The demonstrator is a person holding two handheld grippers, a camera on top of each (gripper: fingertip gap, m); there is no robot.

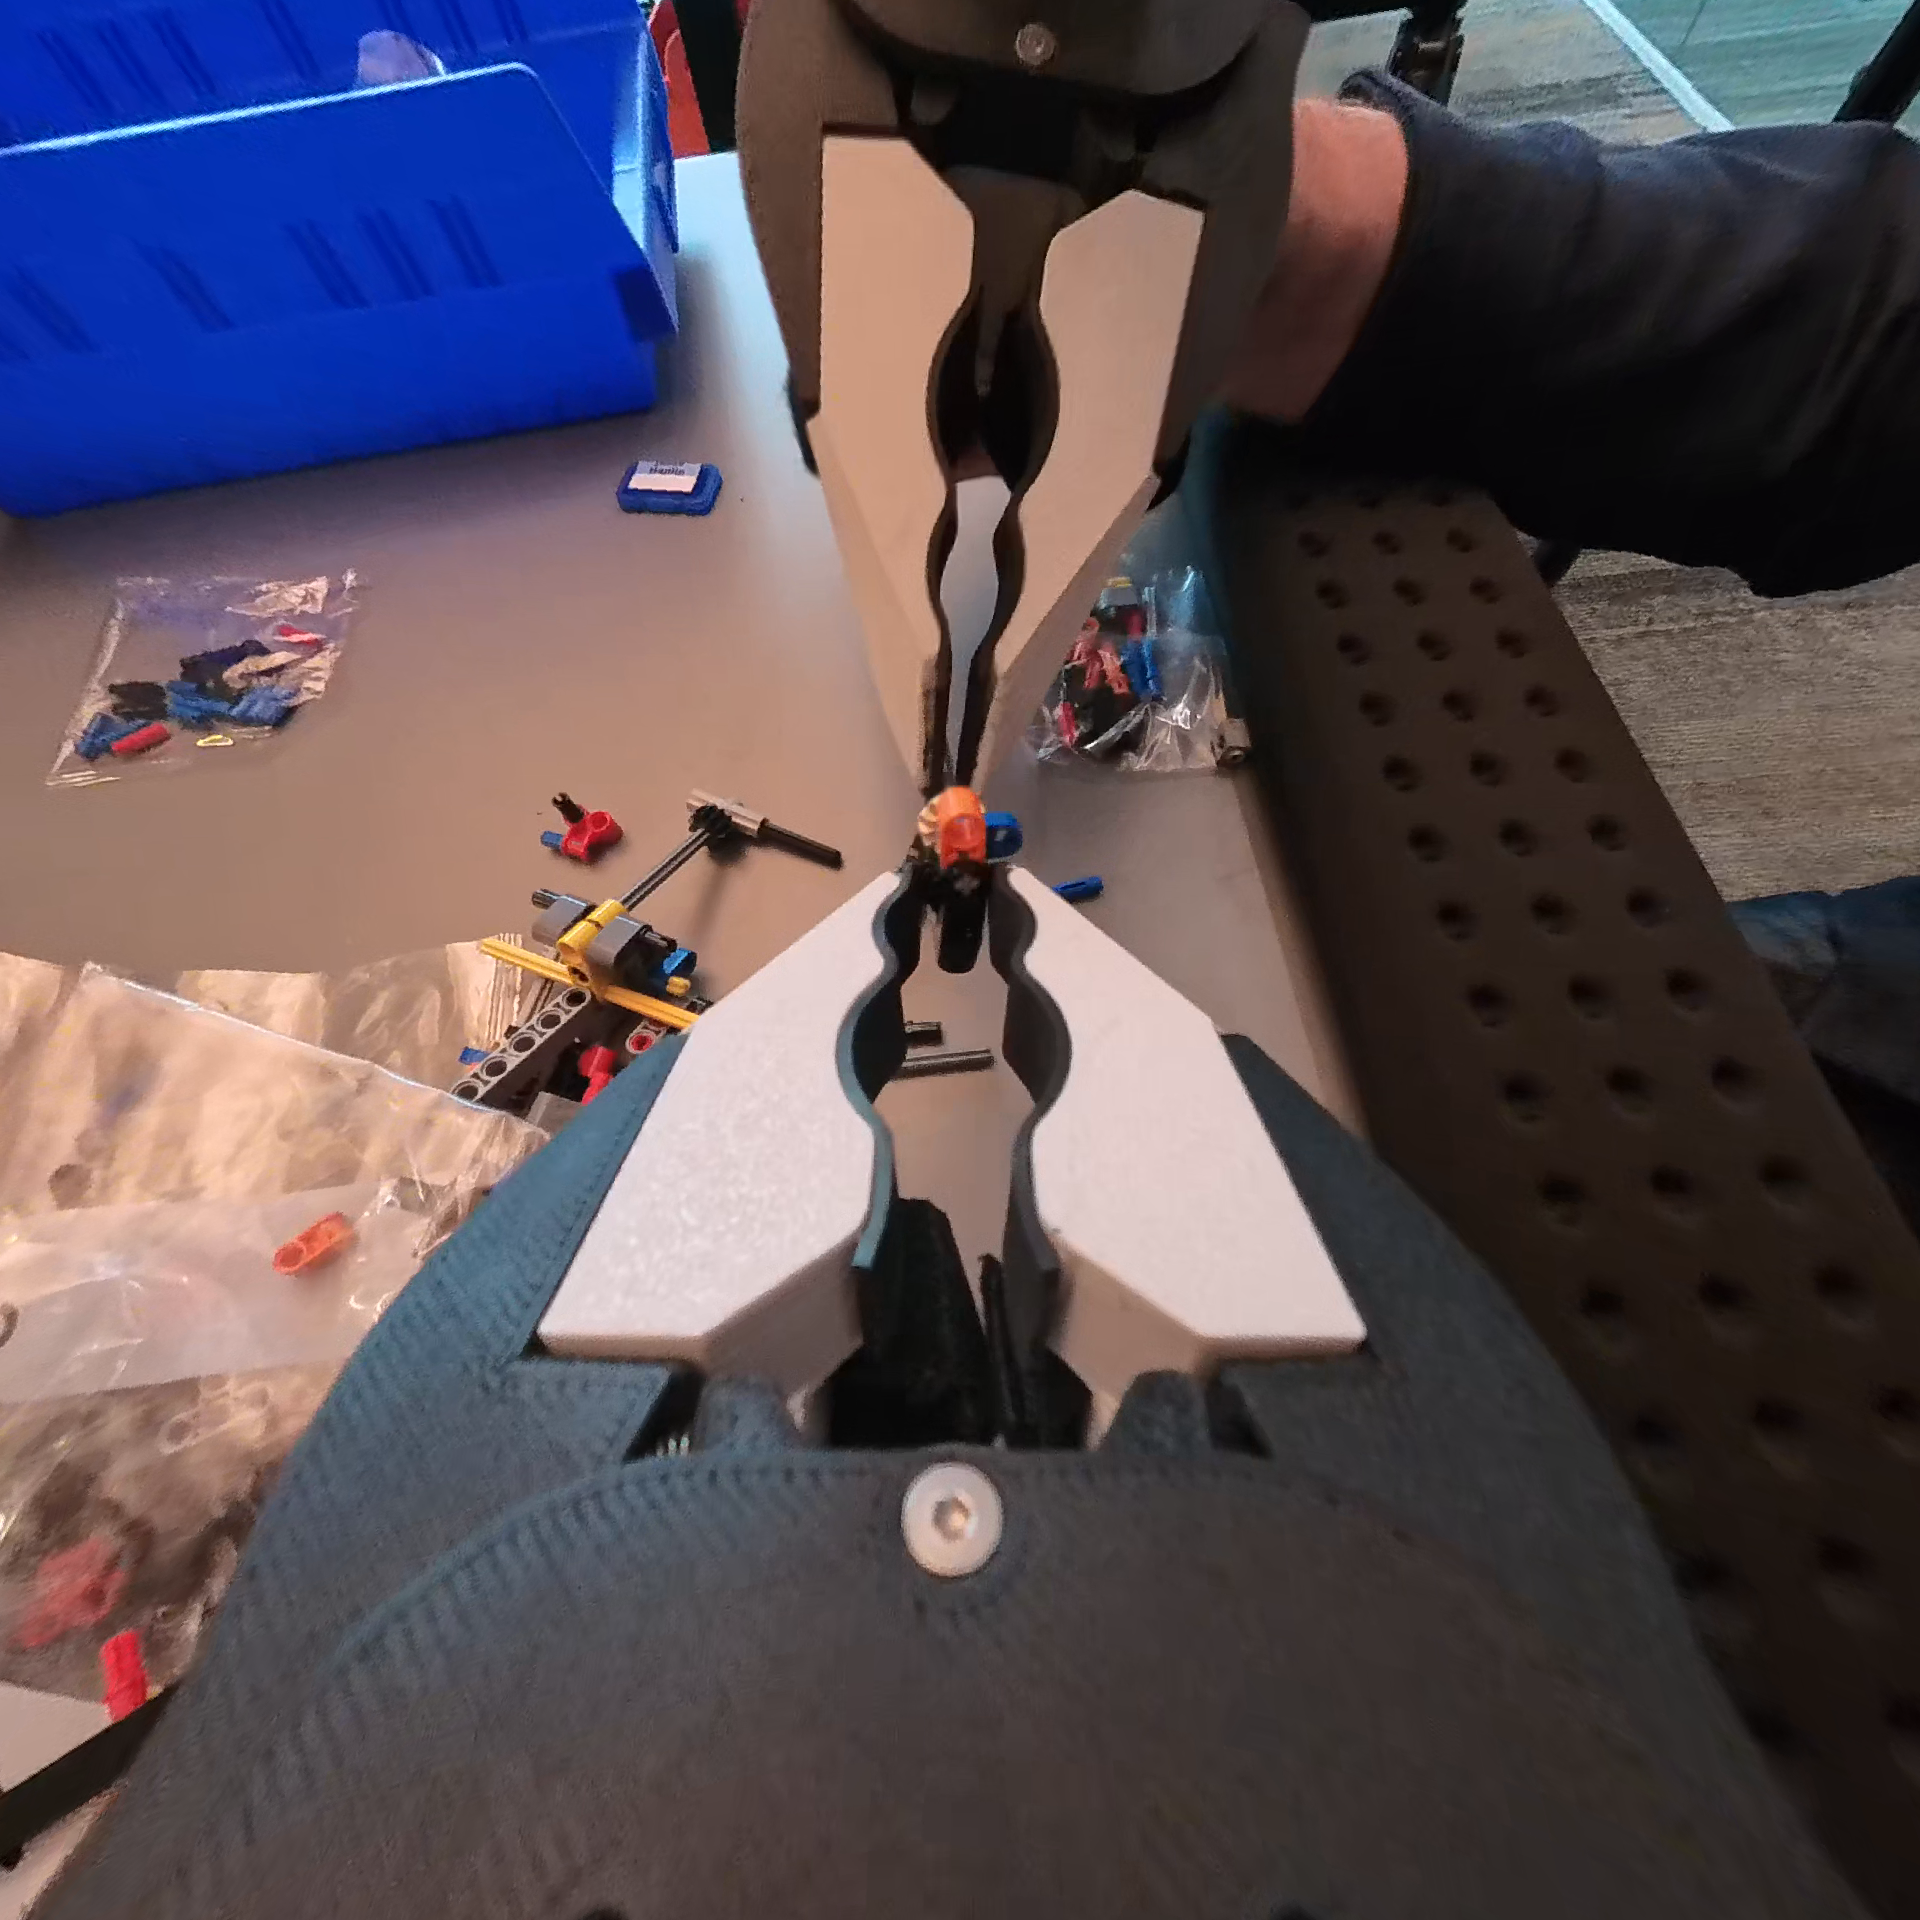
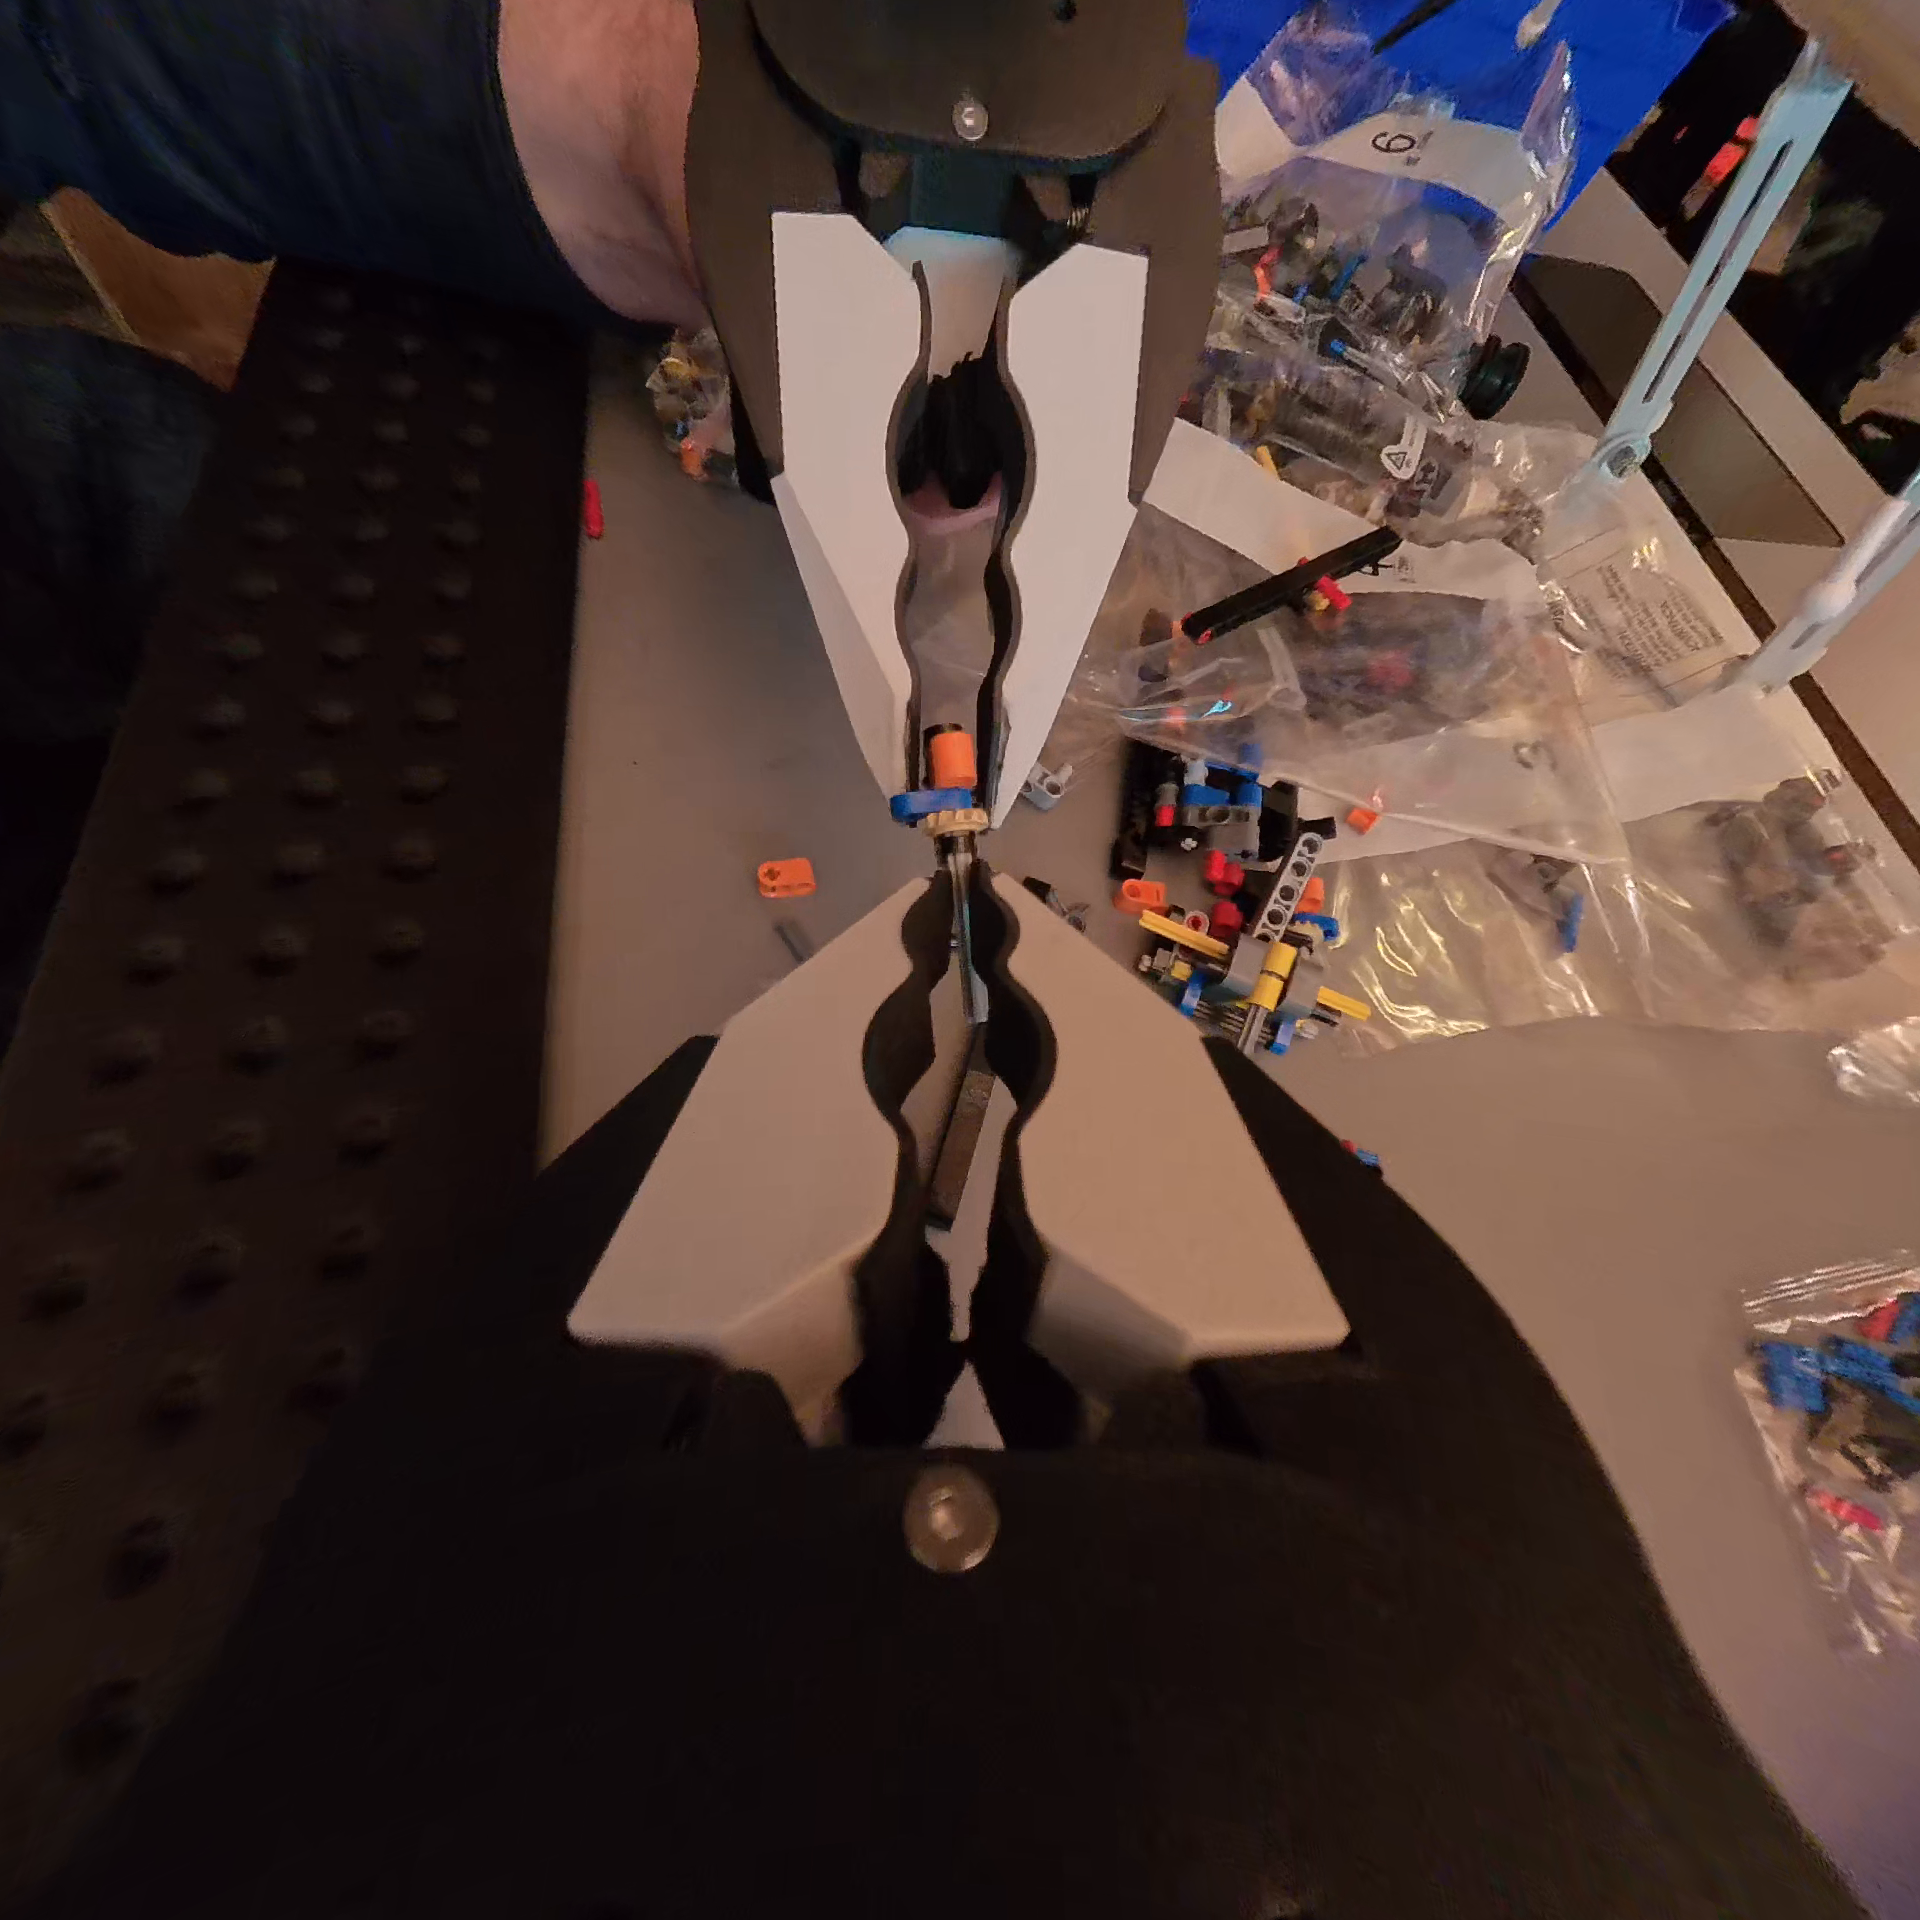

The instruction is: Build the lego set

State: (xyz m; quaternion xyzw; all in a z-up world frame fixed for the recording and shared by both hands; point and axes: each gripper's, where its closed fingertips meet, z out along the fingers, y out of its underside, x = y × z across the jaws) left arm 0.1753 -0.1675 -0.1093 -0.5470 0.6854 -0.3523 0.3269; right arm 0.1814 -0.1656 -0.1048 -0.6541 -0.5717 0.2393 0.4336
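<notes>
Above the grey counter point(image 1: 436, 582), the left tool point(image 1: 951, 883) grips a small orange-and-blue axle stack point(image 1: 961, 826) while the right tool point(image 2: 961, 883), clenched on its thin black axle point(image 2: 966, 966), likely must push straight in.

A blue plastic bin point(image 1: 312, 239) fills the upper left of the left wrist view, standing on the grey desk point(image 1: 499, 623). Just below its right corner lies a small blue tag point(image 1: 668, 486) with a white label. Down the right side of that view runs a dark perforated panel point(image 1: 1558, 935) along the desk's edge — the same panel takes up the left side of the right wrist view. In the upper right of the right wrist view a pale metal frame point(image 2: 1714, 312) with a slotted bar leans across, possibly a stand. Beyond the desk, at the upper right of the left wrist view, is carpeted floor point(image 1: 1714, 727).
</notes>
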